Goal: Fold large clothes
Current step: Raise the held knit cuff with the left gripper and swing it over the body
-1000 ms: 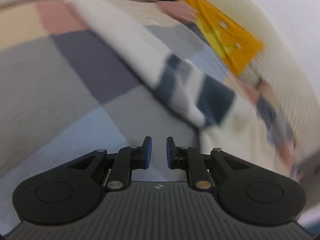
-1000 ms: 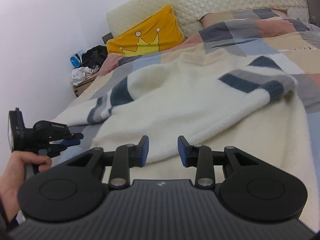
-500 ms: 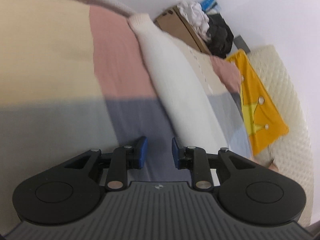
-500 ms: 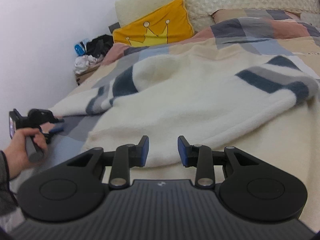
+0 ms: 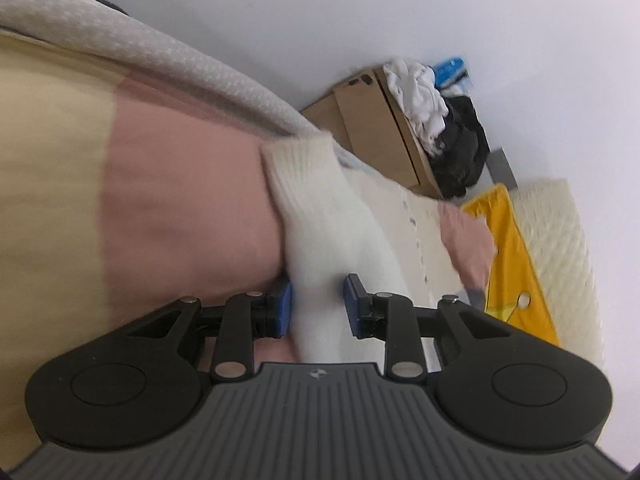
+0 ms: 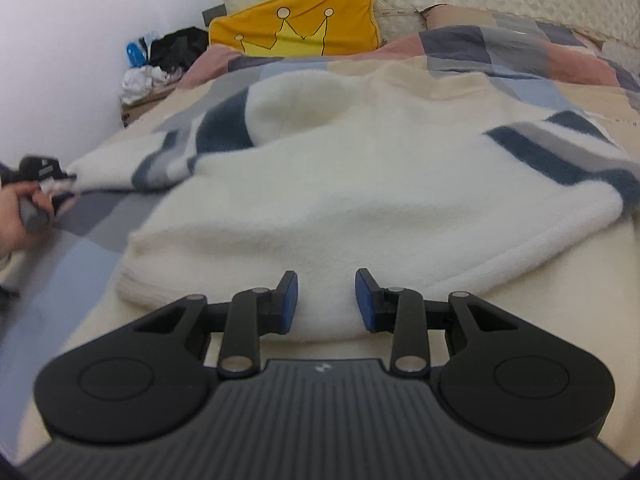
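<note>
We see the patchwork bed (image 6: pixel 520 52) carrying the cream striped sweater (image 6: pixel 360 184), spread flat. Left claw (image 5: pixel 316 304), rolled sideways near the bed's edge, has the sleeve cuff (image 5: pixel 320 216) between parted pads, not visibly pinched. Right claw (image 6: pixel 326 300) hangs part-open, empty, over the near hem.

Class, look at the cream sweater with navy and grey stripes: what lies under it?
Under the cream striped sweater lies the patchwork bedcover of pink, grey, blue and beige squares, showing all round it. Whatever lies directly beneath the sweater's body is covered.
</note>
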### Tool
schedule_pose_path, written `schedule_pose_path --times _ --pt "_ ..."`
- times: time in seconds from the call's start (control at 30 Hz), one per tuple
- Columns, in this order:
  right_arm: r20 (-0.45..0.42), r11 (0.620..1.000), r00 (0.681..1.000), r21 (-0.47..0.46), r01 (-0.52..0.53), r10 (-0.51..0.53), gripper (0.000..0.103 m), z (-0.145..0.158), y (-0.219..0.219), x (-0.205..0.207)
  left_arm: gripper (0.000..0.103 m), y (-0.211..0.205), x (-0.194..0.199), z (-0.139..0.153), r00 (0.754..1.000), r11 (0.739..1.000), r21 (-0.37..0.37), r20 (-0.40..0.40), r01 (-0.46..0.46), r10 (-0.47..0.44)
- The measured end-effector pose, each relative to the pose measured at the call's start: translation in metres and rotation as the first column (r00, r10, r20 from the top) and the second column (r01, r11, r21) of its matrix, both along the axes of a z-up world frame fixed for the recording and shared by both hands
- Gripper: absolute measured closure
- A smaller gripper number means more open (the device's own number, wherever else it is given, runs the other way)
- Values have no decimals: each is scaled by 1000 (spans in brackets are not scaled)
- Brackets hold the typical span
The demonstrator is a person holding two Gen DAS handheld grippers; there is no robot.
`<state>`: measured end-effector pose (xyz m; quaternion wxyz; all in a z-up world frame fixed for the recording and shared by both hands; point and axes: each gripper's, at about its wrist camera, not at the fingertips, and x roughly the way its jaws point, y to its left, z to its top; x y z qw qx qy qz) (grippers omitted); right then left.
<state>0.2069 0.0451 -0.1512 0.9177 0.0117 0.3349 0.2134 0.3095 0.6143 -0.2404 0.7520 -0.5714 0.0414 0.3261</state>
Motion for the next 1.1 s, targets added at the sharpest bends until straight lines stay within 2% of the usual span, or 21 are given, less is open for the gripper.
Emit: schedule_pose_path --times 0.23,0.3,0.33,0.37,0.43,0.5,0.67,0.83,0.97,1.1 --pt "9 1000 1000 -22 1 -1 67 -3 3 1 72 7 19 7 997 995 72 -15 -68 70" --pt "10 1000 1000 -26 0 1 67 -3 4 1 83 5 28 16 996 990 136 -74 -45 56" --pt "16 999 1000 -32 -3 4 69 -3 4 0 88 1 29 24 994 979 200 -95 -29 48" --pt "32 999 999 -52 -8 9 70 -3 6 0 89 -4 29 31 994 968 252 -102 -20 46" --pt "60 995 998 -101 -19 25 70 -3 11 -1 90 -11 31 48 991 952 306 -125 -4 44" --pt "50 996 999 -85 -14 18 70 -1 9 1 90 -19 35 72 988 937 349 -152 16 40" --pt "42 999 999 -44 -1 3 70 3 0 4 91 -50 53 143 976 865 489 -219 112 -3" --pt "47 999 998 0 47 -47 69 19 -17 5 92 -107 59 213 976 795 582 -212 169 -52" --pt "92 996 992 -11 83 -82 69 32 -27 2 93 -164 58 254 972 720 662 -221 208 -78" --pt "93 996 992 33 82 -84 69 38 -43 -4 93 -217 56 282 969 674 701 -222 233 -105"
